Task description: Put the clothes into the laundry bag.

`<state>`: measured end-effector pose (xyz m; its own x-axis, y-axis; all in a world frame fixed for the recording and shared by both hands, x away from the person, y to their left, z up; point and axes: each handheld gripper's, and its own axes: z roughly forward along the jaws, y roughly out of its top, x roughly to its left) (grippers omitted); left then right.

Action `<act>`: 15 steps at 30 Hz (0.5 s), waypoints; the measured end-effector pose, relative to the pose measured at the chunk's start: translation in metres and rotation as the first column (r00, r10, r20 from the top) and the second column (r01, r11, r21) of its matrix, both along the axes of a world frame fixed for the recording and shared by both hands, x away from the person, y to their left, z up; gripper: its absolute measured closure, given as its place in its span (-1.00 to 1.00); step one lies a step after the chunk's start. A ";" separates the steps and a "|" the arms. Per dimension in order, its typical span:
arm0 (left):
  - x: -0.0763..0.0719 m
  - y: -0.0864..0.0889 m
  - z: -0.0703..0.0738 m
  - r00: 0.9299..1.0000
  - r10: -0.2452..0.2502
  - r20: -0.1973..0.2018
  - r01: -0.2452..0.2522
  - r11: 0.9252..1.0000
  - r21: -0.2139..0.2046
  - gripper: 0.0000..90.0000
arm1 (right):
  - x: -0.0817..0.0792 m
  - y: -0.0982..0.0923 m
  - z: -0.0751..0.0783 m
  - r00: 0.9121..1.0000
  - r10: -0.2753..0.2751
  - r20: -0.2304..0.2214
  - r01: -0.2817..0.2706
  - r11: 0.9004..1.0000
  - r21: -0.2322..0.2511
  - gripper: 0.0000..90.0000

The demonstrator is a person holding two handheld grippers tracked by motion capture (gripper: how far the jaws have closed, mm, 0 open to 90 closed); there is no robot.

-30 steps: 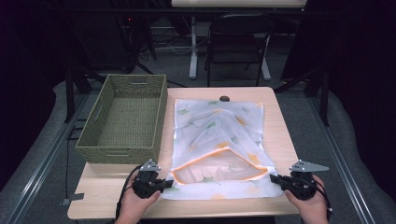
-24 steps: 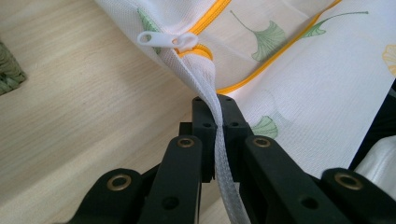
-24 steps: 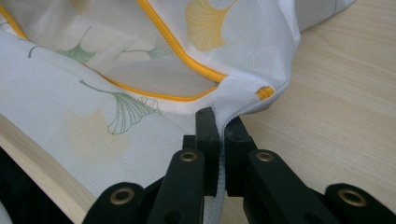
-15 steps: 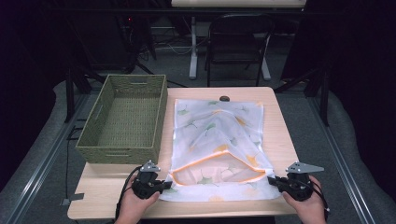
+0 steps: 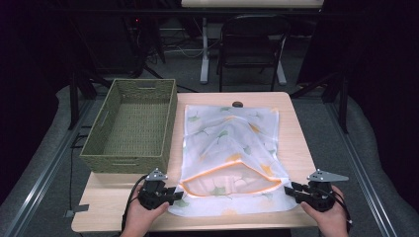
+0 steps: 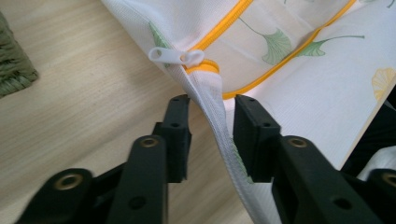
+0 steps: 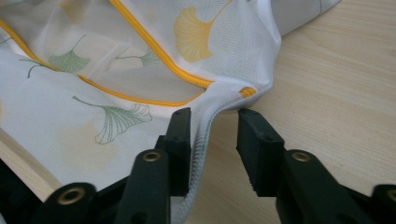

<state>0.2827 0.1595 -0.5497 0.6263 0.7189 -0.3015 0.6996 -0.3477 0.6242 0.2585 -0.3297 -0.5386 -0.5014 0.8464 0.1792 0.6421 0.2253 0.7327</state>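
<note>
We had the mesh laundry bag [image 5: 232, 158] flat on the table [image 5: 296, 128] just beside the woven basket [image 5: 131, 126], zipper mouth gaping toward us. Both jaws had just been opening: left gripper [image 6: 212, 128] and right gripper [image 7: 214, 135] stood released, each with a corner seam loose between the pads. We judged the limp corners could slump or snag on a pad during pull-away, dragging the bag askew.

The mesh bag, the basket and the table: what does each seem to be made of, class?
Mesh bag: probably thin synthetic netting, see-through, printed with leaves, orange zip.
Basket: looks like woven straw or paper cord, matt green; the plaiting shows.
Table: pale wood or wood-look laminate, smooth, faint grain.
</note>
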 end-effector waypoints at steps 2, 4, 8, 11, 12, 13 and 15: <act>0.000 0.001 0.002 1.000 0.009 0.012 -0.009 1.000 -0.005 0.31 | 0.000 -0.001 0.001 1.000 0.004 0.010 -0.004 1.000 0.001 0.31; -0.001 0.003 0.005 0.999 0.013 0.036 -0.013 1.000 -0.003 0.26 | -0.001 -0.002 0.004 0.999 0.006 0.033 -0.006 1.000 0.001 0.21; -0.002 0.005 0.011 0.998 0.025 0.062 -0.025 1.000 -0.005 0.22 | -0.004 -0.006 0.011 0.998 -0.003 0.057 0.003 1.000 0.005 0.13; -0.002 0.006 0.015 0.996 0.030 0.081 -0.030 1.000 -0.001 0.22 | -0.005 -0.008 0.018 0.998 -0.003 0.066 0.001 1.000 0.019 0.15; -0.001 0.006 0.016 0.996 0.025 0.090 -0.025 1.000 -0.001 0.24 | -0.006 -0.007 0.019 0.998 -0.006 0.068 0.005 1.000 0.018 0.15; -0.001 0.005 0.018 0.995 0.026 0.096 -0.026 1.000 0.003 0.25 | -0.006 -0.006 0.020 0.997 -0.002 0.074 0.001 1.000 0.017 0.16; 0.001 0.002 0.022 0.995 0.022 0.102 -0.023 1.000 0.012 0.27 | -0.005 -0.002 0.024 0.997 0.006 0.077 -0.006 1.000 0.003 0.19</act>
<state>0.2833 0.1619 -0.5278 0.6370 0.7365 -0.2274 0.6404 -0.3415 0.6879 0.2537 -0.3318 -0.5148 -0.5192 0.8428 0.1421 0.5822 0.2270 0.7807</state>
